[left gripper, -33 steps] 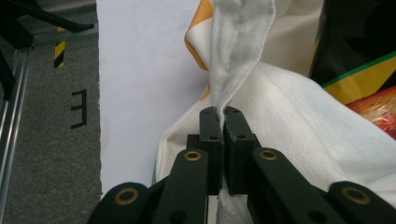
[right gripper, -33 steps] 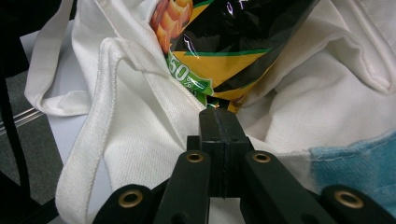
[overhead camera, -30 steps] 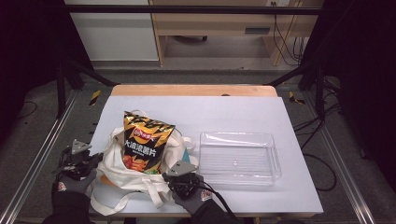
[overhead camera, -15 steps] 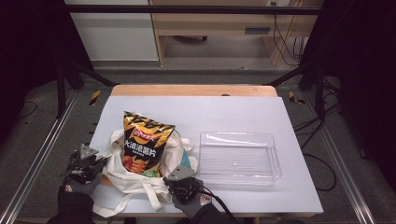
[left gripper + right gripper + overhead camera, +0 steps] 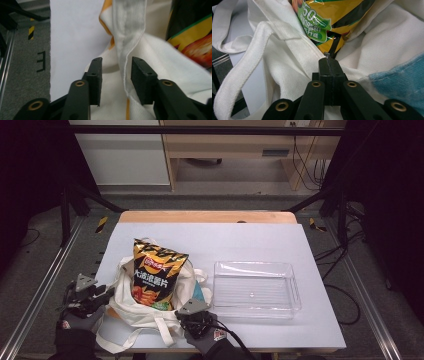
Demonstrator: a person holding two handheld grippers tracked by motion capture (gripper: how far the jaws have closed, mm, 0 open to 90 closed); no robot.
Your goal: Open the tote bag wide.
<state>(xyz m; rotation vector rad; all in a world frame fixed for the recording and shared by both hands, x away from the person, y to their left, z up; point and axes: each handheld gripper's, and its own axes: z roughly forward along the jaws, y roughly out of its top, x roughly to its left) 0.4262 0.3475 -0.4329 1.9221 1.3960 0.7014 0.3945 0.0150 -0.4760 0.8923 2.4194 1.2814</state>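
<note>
A white cloth tote bag is seen lying at the near left of the worktop, with a bag of crisps standing half inside its mouth and a clear plastic tray just beside it to the right. The left claw has just been opening: its jaws are spread, with a fold of the bag's rim standing between the pads but not pressed. The right claw is pressed together, and the bag's near edge appears to be pinched at its tips. With the left side released, the mouth may sag onto the crisps, or the packet may tip over the rim if the right claw is pulled. A blue cloth is partly covered. The bag's depth and any other contents cannot be made out.
</note>
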